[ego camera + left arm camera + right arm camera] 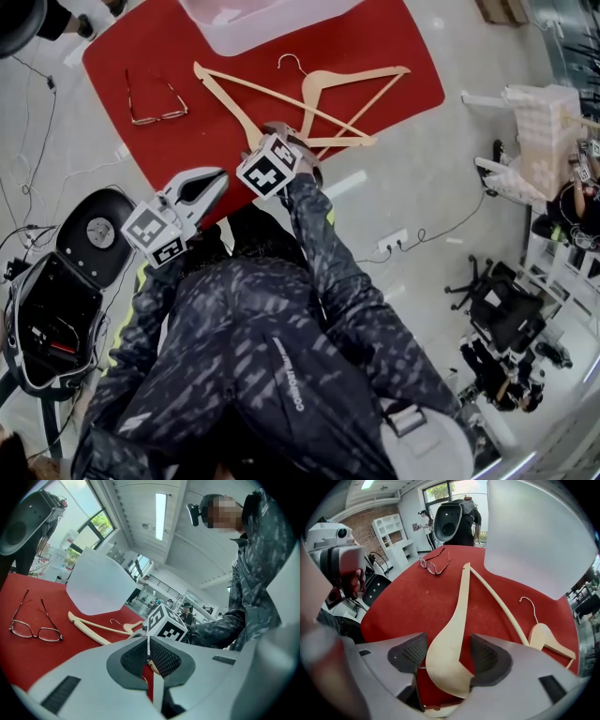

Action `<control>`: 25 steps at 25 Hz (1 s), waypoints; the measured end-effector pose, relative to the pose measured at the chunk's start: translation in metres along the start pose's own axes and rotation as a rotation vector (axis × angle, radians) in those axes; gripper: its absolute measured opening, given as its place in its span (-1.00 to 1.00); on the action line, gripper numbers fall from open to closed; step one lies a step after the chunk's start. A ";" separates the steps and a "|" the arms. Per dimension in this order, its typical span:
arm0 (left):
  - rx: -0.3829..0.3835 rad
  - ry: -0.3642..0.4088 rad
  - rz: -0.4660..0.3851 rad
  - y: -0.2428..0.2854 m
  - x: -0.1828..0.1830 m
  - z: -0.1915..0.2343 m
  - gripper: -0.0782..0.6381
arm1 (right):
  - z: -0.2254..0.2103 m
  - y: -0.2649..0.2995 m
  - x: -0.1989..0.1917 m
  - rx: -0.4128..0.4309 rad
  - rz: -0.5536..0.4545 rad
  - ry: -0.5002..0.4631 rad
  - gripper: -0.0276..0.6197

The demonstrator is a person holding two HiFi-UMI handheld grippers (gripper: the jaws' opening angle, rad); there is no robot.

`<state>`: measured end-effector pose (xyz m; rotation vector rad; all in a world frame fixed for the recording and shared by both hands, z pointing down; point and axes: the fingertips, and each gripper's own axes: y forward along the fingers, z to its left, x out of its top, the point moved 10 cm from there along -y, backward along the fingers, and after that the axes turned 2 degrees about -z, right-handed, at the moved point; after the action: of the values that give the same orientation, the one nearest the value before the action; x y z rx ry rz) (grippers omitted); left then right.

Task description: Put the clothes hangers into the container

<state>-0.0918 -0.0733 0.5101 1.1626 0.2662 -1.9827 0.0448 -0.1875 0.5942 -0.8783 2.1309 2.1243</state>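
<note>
Right gripper view shows the right gripper point(449, 658), jaws apart, straddling the near hanger point(457, 616) at its neck, one arm stretching straight ahead.

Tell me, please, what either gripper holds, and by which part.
Nothing is held: the right gripper stands open around one hanger at its middle; the left gripper is shut, empty.

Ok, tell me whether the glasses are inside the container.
No, the glasses lie on the red tabletop, off to one side of the container.
</note>
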 end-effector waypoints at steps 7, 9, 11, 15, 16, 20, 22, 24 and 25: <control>0.024 0.023 -0.014 -0.014 0.021 -0.009 -0.75 | 0.004 -0.011 0.014 -0.009 0.033 -0.001 -0.15; 0.027 0.029 -0.024 -0.014 0.015 -0.008 -0.75 | 0.003 -0.005 0.007 -0.012 0.028 0.017 -0.21; 0.029 0.030 -0.028 -0.016 0.013 -0.012 -0.75 | 0.005 -0.005 -0.001 -0.014 0.017 0.047 -0.25; 0.033 0.056 -0.033 -0.021 0.025 -0.019 -0.75 | 0.009 -0.015 -0.007 -0.011 -0.026 0.097 -0.27; 0.034 0.061 -0.034 -0.021 0.027 -0.019 -0.75 | 0.009 -0.017 -0.008 -0.016 -0.042 0.106 -0.27; 0.035 0.074 -0.032 -0.022 0.029 -0.017 -0.75 | 0.013 -0.022 -0.010 -0.055 -0.080 0.094 -0.27; 0.028 0.077 -0.027 -0.020 0.028 -0.016 -0.75 | 0.016 -0.025 -0.010 -0.085 -0.090 0.072 -0.27; 0.017 0.083 -0.021 -0.017 0.026 -0.017 -0.75 | 0.018 -0.028 -0.011 -0.109 -0.105 0.058 -0.27; 0.012 0.087 -0.020 -0.016 0.026 -0.018 -0.75 | 0.019 -0.031 -0.011 -0.115 -0.113 0.056 -0.27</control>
<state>-0.0988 -0.0670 0.4765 1.2608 0.3122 -1.9561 0.0585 -0.1632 0.5684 -1.0531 1.9475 2.2094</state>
